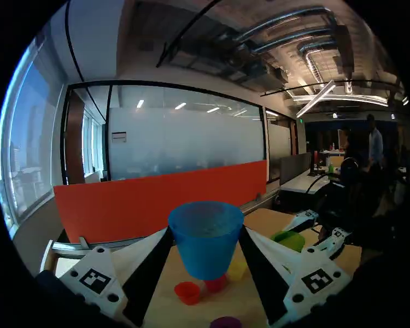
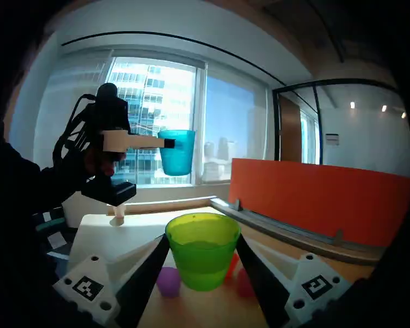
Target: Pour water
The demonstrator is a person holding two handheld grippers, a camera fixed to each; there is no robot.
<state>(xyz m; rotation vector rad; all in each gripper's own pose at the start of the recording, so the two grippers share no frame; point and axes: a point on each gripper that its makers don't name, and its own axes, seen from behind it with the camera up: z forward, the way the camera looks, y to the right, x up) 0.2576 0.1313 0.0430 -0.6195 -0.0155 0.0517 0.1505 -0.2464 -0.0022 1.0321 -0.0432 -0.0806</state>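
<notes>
Plainly, the left gripper is clenched on an upright blue cup, both fingers pressing its sides, raised above the wooden table; a small orange cup and a purple cup stand below. Likewise the right gripper grasps an upright green cup just over the table; whether either cup holds water I cannot tell.
</notes>
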